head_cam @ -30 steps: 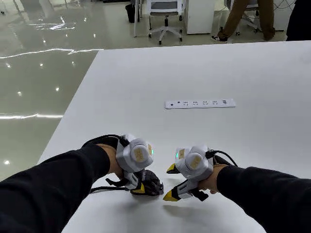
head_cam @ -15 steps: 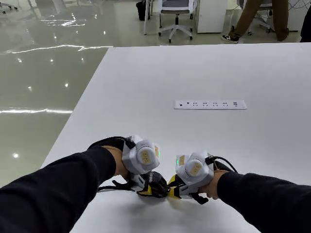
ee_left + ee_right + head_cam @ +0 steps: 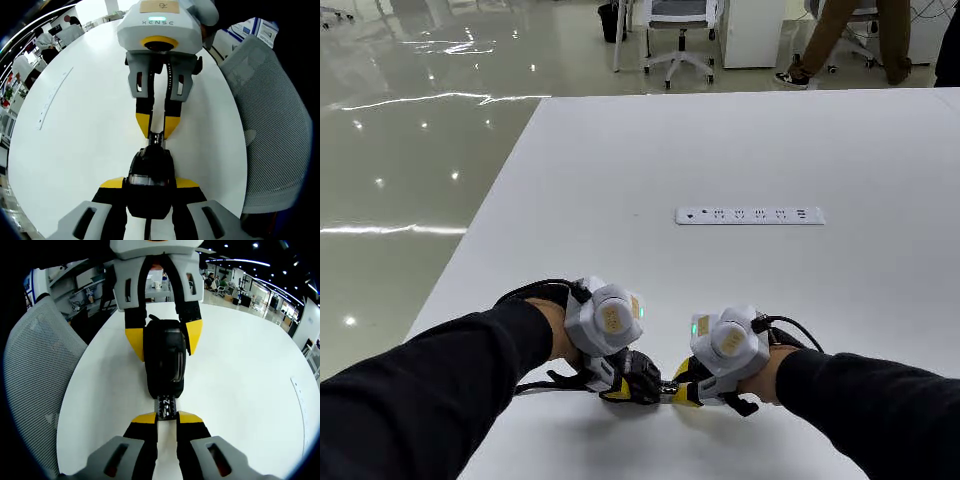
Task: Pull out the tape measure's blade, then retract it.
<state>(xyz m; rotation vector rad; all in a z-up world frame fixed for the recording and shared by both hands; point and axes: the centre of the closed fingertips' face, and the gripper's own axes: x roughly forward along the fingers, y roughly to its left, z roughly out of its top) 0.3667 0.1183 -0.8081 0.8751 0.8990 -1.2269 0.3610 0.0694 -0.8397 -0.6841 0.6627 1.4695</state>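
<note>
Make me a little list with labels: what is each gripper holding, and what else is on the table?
left gripper: jaws shut on the black tape measure, holding its case
right gripper: jaws shut on the tip of the blade
blade: a short bit is out, with numbers showing
grippers: facing each other, close together
also there: white power strip, farther back, apart from both grippers
table: white
</note>
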